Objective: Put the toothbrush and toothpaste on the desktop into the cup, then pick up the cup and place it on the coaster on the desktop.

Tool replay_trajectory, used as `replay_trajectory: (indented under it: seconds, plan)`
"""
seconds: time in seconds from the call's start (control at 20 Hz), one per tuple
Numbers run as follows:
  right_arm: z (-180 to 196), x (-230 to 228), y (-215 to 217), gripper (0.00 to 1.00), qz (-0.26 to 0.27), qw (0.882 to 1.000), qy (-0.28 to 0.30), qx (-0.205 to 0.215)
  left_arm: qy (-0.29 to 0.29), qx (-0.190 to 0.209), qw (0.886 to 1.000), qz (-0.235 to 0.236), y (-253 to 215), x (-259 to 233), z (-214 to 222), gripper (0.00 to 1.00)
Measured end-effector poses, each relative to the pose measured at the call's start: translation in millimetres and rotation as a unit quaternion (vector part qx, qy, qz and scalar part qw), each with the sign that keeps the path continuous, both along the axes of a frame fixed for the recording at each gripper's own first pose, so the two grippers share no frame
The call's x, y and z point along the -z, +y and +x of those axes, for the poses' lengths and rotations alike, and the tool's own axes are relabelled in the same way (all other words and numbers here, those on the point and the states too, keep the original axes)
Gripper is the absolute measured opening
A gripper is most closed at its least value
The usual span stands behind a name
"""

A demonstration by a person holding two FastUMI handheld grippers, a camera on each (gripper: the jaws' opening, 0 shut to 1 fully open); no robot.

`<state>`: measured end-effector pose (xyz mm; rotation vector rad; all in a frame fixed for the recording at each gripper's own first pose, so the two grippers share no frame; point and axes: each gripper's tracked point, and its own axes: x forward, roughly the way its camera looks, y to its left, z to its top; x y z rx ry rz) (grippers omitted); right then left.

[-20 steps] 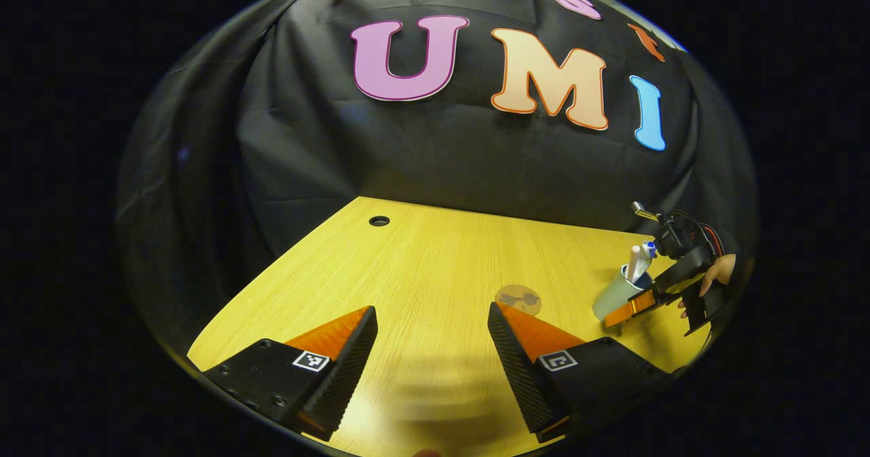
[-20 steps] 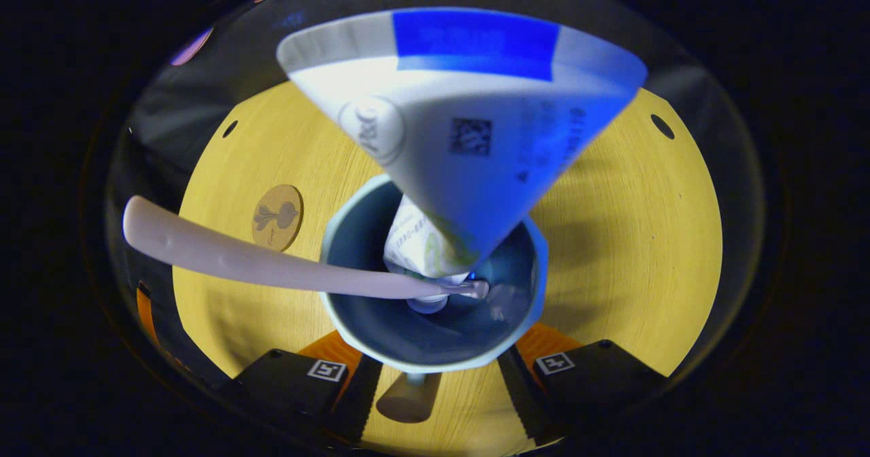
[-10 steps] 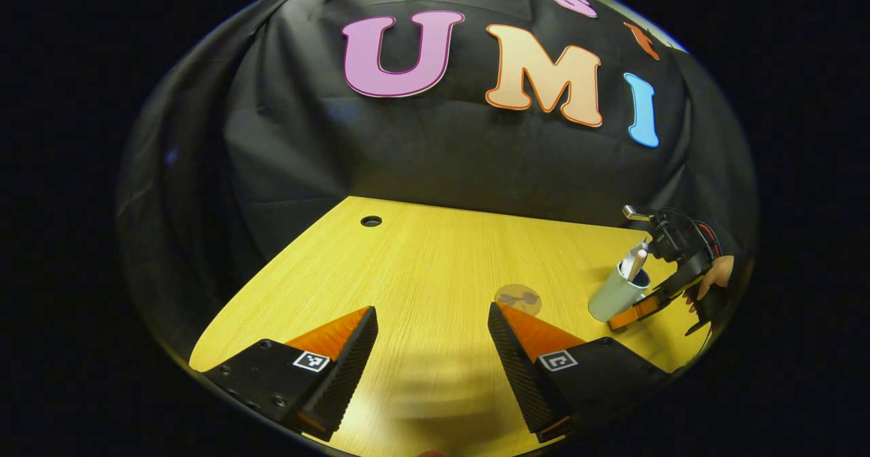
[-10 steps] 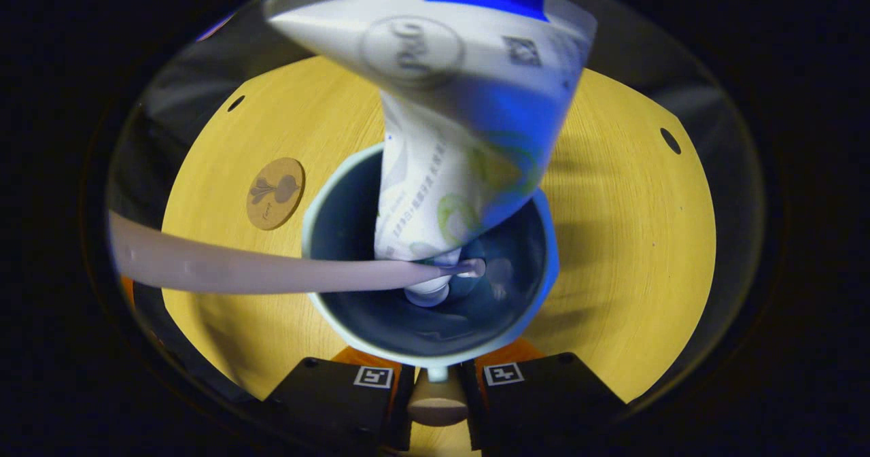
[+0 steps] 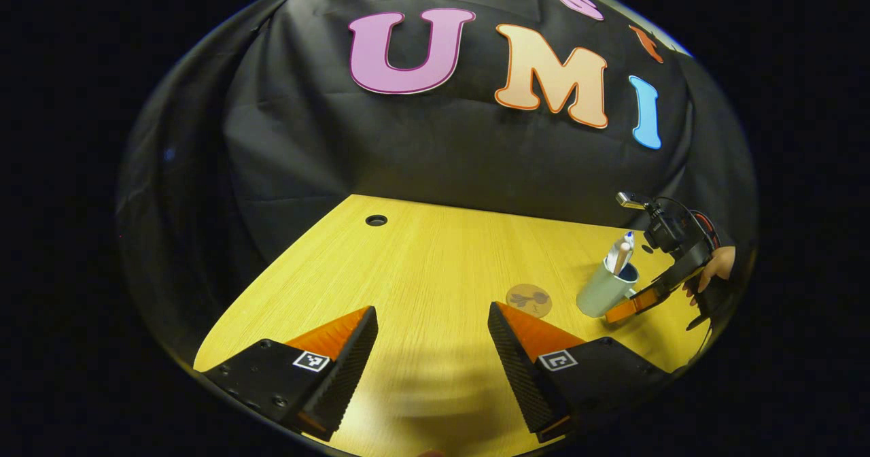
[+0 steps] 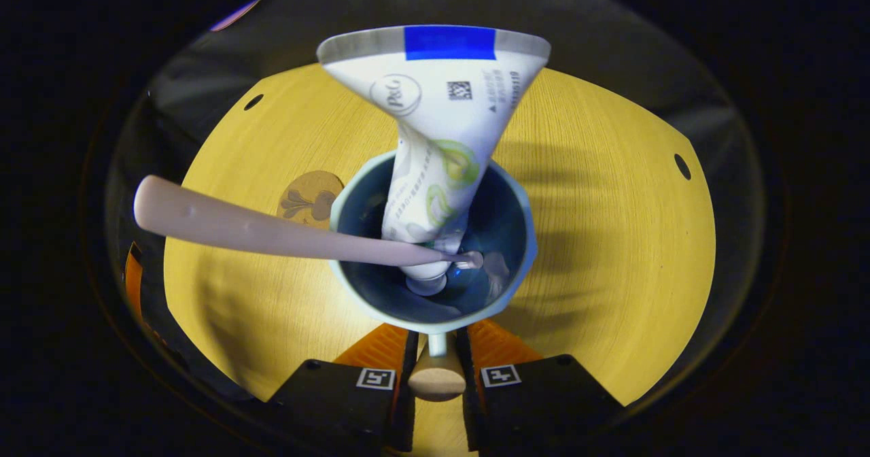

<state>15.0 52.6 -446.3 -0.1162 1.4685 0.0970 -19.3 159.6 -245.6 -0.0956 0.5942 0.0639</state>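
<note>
A pale blue cup holds a white toothpaste tube and a pale toothbrush, which leans out over the left rim. My right gripper is shut on the cup's handle from the near side. The round brown coaster lies just left of the cup, partly hidden behind it and the brush. In the left gripper view the cup stands tilted a little right of the coaster, with the right gripper and a hand behind it. My left gripper hangs open over bare table.
The yellow wooden table has a cable hole at the far left and ends at the black cloth wall. Two more holes show at the far corners in the right gripper view.
The right gripper's fingers have closed on the cup's handle. The cup has moved left, nearer to the coaster. The left gripper has stayed open and barely moved.
</note>
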Motion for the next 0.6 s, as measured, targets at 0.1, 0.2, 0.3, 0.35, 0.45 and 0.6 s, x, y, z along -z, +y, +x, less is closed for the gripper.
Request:
replay_trajectory:
  seconds: [0.1, 0.2, 0.3, 0.35, 0.45, 0.6]
  plan:
    - [3, 4, 2, 0.31, 0.001, 1.0, 0.014, 0.012, 0.002, -0.003, 1.0, -0.002, 5, 1, -2, 0.95]
    - [6, 9, 1, 0.35, 0.003, 0.999, 0.03, 0.019, 0.002, -0.008, 1.0, -0.004, 9, 2, -4, 0.95]
    - [7, 20, -6, 0.51, -0.011, 0.999, 0.048, 0.017, 0.003, -0.012, 1.0, -0.007, 14, 2, -7, 0.95]
    - [9, 23, -6, 0.52, -0.005, 0.998, 0.054, 0.018, 0.006, -0.014, 1.0, -0.007, 15, 3, -8, 0.95]
    - [13, 17, -8, 0.59, -0.003, 0.998, 0.054, 0.024, 0.008, -0.019, 1.0, -0.008, 19, 3, -10, 0.95]
    - [11, 21, -10, 0.51, -0.012, 0.998, 0.054, -0.006, 0.012, -0.022, 1.0, -0.009, 22, 8, -8, 0.95]
